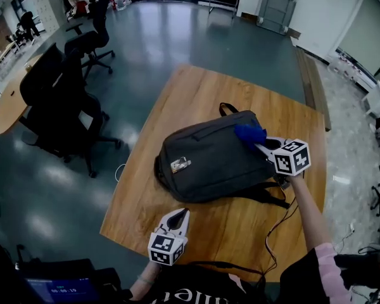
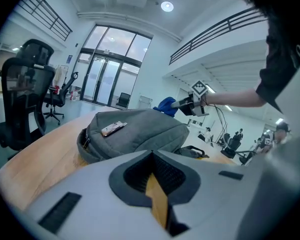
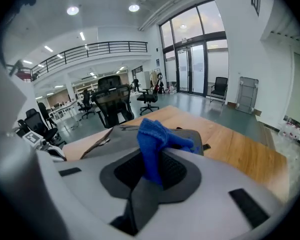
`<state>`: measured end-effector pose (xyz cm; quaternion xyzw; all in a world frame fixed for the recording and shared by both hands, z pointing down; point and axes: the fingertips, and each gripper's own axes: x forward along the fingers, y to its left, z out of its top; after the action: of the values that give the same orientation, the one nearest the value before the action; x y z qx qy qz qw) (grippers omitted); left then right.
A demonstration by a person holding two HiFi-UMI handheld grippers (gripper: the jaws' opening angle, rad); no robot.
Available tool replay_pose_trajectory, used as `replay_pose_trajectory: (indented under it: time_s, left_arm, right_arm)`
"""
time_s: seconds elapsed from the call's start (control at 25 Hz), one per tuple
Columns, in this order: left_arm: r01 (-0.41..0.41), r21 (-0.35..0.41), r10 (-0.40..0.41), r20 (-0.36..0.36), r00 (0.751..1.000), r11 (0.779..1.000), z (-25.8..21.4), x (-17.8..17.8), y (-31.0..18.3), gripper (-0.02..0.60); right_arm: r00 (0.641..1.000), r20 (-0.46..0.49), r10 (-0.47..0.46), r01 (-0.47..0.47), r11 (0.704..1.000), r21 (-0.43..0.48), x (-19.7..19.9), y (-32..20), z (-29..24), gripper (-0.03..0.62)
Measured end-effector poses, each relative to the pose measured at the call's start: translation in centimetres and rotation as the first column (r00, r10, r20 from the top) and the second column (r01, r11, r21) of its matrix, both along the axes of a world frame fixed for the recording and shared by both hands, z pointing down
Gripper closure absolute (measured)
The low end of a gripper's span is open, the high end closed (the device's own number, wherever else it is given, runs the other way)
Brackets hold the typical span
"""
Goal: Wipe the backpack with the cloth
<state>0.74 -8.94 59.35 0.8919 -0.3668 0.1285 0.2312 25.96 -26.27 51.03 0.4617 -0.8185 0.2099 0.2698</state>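
Observation:
A dark grey backpack lies flat on the wooden table, with a small tag on its front. My right gripper is shut on a blue cloth at the backpack's right upper corner. In the right gripper view the blue cloth stands pinched between the jaws over the backpack. My left gripper hovers near the table's front edge, shut and empty, just short of the backpack. The left gripper view also shows the right gripper with the cloth.
Black straps trail from the backpack's right side, and a thin cable runs off the front edge. Black office chairs stand left of the table on the grey floor. A curved desk lies far left.

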Motion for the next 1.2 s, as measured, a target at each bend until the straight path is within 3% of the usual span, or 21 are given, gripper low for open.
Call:
replay_pose_trajectory:
  time_s: [0.4,0.72,0.92,1.2]
  left_arm:
    - [-0.05,0.026,0.05,-0.003,0.999,0.998,-0.8,1.1,0.6,0.581]
    - [-0.073,0.022,0.073,-0.002,0.997,0.997,-0.5,1.3,1.4,0.581]
    - [-0.067,0.015,0.067,0.0,0.998,0.998,-0.4,2.1,1.5,0.581]
    - [-0.042,-0.013,0.042,0.001,0.999,0.999,0.3,2.1,1.4,0.581]
  right_arm:
    - [0.994,0.064,0.09,-0.09,0.996,0.001,-0.1,13.4,2.3,0.528]
    - [0.99,0.08,0.116,-0.111,0.992,-0.064,-0.3,17.3,4.8,0.528]
    - [0.995,0.07,0.077,-0.081,0.996,0.045,2.0,12.9,-0.5,0.528]
    - [0.997,-0.05,0.061,-0.052,0.983,0.175,5.3,0.1,-6.1,0.527]
